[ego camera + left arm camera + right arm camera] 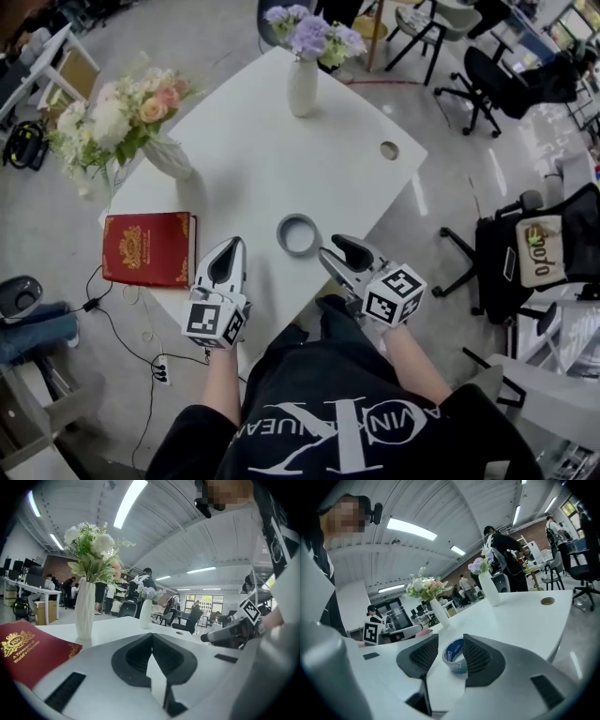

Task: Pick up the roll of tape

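A grey roll of tape (298, 252) lies flat on the white worktop (253, 159), close to the worktop's 6 o'clock edge in the head view and between the tips of the two tools. The right hand-held gripper (336, 251) sits just beside the roll at its 4 o'clock, pointing towards 10 o'clock. Its jaws stand apart, and in the right gripper view the roll, with a blue inner face (453, 657), shows in the gap just past the jaw tips, resting on the worktop. The nearer jaw covers part of the roll, and whether either pad touches it cannot be told. The left hand-held gripper (232, 249) lies at the roll's 8 o'clock, pointing to 12 o'clock, with its jaws pressed together at the tips and nothing between them. A red hardcover book with gold ornament (150, 248) rests at the roll's 9 o'clock, at the worktop's edge. A white ribbed vase of pale mixed flowers (169, 155) stands at 10 o'clock, and a white vase of purple flowers (302, 86) at 12 o'clock, both well apart from the roll. A round cable hole (389, 150) sits at 1 o'clock.
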`<state>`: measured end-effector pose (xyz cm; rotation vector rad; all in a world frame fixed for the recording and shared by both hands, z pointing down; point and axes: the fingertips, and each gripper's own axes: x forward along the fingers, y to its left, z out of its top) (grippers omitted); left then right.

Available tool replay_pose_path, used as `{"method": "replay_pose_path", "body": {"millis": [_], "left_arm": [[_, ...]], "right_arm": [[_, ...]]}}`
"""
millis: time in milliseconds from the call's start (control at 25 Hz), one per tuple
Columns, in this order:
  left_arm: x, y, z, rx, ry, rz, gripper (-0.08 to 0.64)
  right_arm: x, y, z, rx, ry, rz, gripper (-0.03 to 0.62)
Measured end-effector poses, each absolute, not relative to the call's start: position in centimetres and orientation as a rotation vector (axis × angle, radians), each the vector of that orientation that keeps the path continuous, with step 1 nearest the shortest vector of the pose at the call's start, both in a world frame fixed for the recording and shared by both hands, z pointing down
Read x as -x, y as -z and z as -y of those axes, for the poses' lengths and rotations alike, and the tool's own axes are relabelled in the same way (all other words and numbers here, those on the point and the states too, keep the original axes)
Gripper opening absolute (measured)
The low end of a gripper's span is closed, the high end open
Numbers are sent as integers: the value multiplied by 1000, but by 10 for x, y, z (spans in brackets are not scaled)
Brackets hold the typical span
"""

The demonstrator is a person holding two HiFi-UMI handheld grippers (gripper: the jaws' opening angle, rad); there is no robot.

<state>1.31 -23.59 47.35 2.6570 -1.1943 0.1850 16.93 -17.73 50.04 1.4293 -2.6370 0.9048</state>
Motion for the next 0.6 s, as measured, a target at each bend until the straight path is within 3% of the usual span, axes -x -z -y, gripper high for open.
{"method": "replay_pose_path", "body": {"millis": [600], "left_arm": [[-6,-485,241,-2466,-154,1444,-2]], "right_arm": [[-151,-552,250,-1081,-765,2430,149]]}}
